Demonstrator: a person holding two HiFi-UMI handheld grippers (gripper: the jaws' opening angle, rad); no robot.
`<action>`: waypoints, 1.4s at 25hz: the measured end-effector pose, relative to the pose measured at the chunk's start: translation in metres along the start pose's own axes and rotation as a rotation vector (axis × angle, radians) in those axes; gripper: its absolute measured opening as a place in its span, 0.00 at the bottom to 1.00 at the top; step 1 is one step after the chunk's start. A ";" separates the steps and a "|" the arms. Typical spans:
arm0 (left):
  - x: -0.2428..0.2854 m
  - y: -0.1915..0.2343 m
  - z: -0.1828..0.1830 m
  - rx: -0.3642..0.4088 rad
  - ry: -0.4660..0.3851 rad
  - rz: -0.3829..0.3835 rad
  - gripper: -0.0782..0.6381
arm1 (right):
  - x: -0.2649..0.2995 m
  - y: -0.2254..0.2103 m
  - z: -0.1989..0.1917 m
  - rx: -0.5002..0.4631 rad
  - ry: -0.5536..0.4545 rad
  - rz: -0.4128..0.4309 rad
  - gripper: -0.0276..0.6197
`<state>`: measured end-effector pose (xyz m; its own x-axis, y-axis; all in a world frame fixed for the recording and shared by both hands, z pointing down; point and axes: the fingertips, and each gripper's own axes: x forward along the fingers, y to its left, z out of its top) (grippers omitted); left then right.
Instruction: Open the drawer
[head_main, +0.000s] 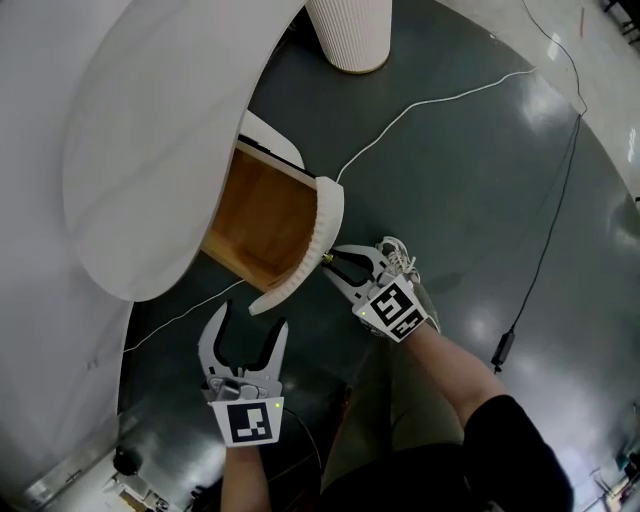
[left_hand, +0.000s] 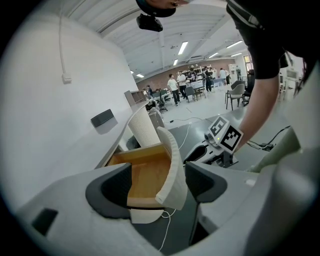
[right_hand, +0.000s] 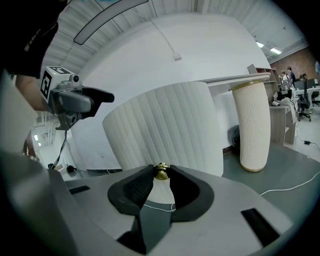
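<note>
drawer (head_main: 262, 215) juts out from under surface (head_main: 150, 130). right tongs (head_main: 340, 265) clamp knob (right_hand: 161, 171) on its front, left tongs (head_main: 243, 335) beside it, apart. column (head_main: 348, 35) stands behind drawer.

Head view: above, looking steeply down on the drawer (head_main: 262, 215)
Left gripper view: low, near the drawer's side, facing the hall (left_hand: 200, 80)
Right gripper view: low, close against the ribbed drawer front, knob (right_hand: 161, 171) nearest
Shared: drawer in all three

The right gripper (head_main: 332, 262), forearm outstretched, has its jaws pinched on a brass knob (right_hand: 161, 171). The left gripper (head_main: 250, 320) hovers nearby, jaws apart, empty.
</note>
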<state>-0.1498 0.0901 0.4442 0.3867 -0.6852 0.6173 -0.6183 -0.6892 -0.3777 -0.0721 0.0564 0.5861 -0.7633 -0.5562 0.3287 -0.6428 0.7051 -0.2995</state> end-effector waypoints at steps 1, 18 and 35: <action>0.000 -0.001 0.000 -0.008 -0.004 -0.006 0.57 | -0.001 0.001 0.000 0.000 0.006 0.000 0.20; -0.005 0.001 -0.001 -0.080 -0.014 -0.033 0.57 | -0.002 0.000 -0.002 0.038 0.069 -0.050 0.21; -0.037 0.017 0.042 -0.126 -0.059 0.035 0.57 | -0.091 0.007 0.084 0.043 -0.050 -0.154 0.17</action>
<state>-0.1457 0.0941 0.3856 0.4006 -0.7235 0.5621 -0.7120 -0.6320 -0.3061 -0.0124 0.0748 0.4785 -0.6568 -0.6783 0.3294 -0.7540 0.5908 -0.2871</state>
